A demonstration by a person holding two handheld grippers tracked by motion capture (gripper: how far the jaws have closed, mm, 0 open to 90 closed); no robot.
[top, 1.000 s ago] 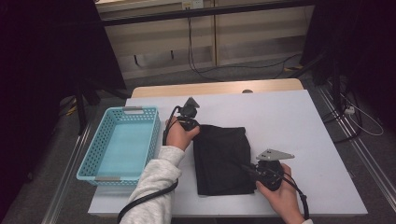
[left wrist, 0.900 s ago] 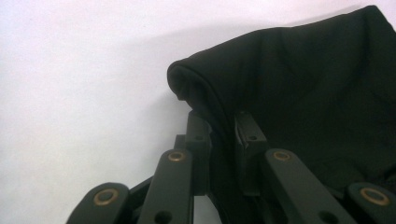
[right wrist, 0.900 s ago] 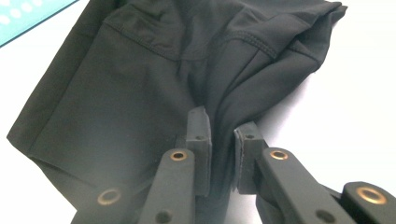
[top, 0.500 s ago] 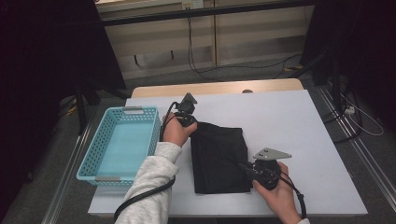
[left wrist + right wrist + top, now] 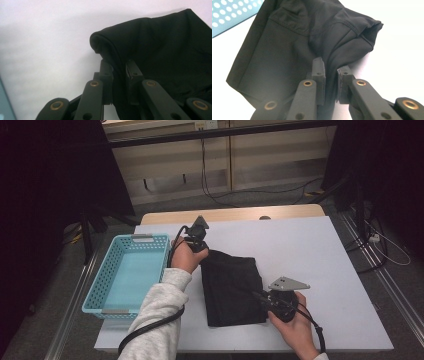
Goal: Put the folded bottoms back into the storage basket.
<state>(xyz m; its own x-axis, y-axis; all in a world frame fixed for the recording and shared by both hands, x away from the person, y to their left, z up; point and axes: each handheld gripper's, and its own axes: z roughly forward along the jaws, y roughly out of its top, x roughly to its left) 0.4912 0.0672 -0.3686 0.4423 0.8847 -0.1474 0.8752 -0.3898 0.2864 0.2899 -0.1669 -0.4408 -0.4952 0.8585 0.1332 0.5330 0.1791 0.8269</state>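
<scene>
On white tabletop (image 5: 320,250), pinching black cloth (image 5: 232,290) with left gripper (image 5: 200,251) and right gripper (image 5: 257,296) fingers; advising lifting evenly, keeping edges taut, folding squarely.

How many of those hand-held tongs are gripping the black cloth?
2. The left tongs pinch the black cloth at its far corner beside the basket; the right tongs pinch its near right edge.
</scene>
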